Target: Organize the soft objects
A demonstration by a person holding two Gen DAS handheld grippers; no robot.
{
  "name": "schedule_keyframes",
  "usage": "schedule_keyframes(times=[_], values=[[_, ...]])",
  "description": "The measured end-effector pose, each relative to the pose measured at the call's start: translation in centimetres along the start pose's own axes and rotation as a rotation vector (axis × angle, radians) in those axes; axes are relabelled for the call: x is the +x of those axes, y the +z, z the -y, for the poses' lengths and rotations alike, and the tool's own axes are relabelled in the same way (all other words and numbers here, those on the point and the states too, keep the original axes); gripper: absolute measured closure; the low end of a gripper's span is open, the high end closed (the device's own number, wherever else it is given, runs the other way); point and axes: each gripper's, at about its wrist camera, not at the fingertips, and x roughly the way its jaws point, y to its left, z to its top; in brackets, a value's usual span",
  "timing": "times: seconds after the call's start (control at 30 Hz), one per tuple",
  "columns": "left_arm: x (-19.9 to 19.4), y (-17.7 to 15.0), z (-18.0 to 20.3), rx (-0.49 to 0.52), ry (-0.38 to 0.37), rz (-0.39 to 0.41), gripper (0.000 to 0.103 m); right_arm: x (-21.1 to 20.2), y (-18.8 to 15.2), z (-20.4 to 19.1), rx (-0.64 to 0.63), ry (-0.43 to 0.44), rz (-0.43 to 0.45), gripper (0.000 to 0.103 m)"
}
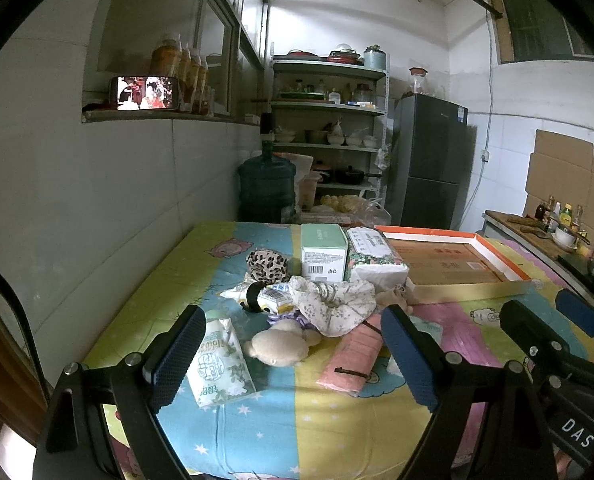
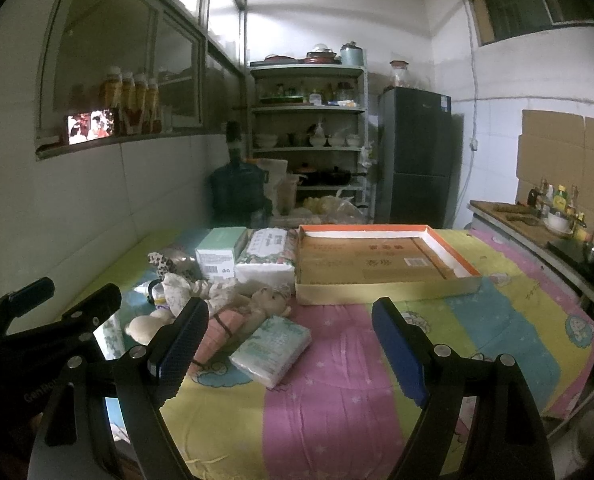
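A heap of soft things lies on the colourful tablecloth (image 1: 297,412): a beige plush toy (image 1: 279,346), a floral cloth (image 1: 337,304), a leopard-print piece (image 1: 267,266), a pink folded cloth (image 1: 357,354) and a tissue pack (image 1: 219,364). My left gripper (image 1: 293,356) hovers open just in front of the heap, nothing between its fingers. In the right wrist view a second tissue pack (image 2: 273,348) lies by a small teddy (image 2: 265,300). My right gripper (image 2: 293,352) is open over the pink stripe, empty. A shallow orange-rimmed box (image 2: 381,264) sits beyond.
A green carton (image 1: 323,252) and a wrapped napkin pack (image 1: 373,256) stand behind the heap. Past the table's far edge are a water jug (image 1: 267,188), shelves and a fridge (image 1: 429,160). A counter with bottles (image 2: 553,208) runs along the right.
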Motion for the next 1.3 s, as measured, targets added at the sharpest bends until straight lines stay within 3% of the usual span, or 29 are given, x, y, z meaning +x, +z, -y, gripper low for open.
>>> schedule_keyframes(times=[1.1, 1.3], values=[[2.7, -1.7, -1.8, -0.028, 0.058, -0.049, 0.013, 2.5, -1.1, -0.9, -0.003, 0.041, -0.046, 0.018], [3.1, -2.3, -2.6, -0.014, 0.081, -0.029, 0.013, 3.2, -1.3, -1.4, -0.005, 0.056, -0.053, 0.018]])
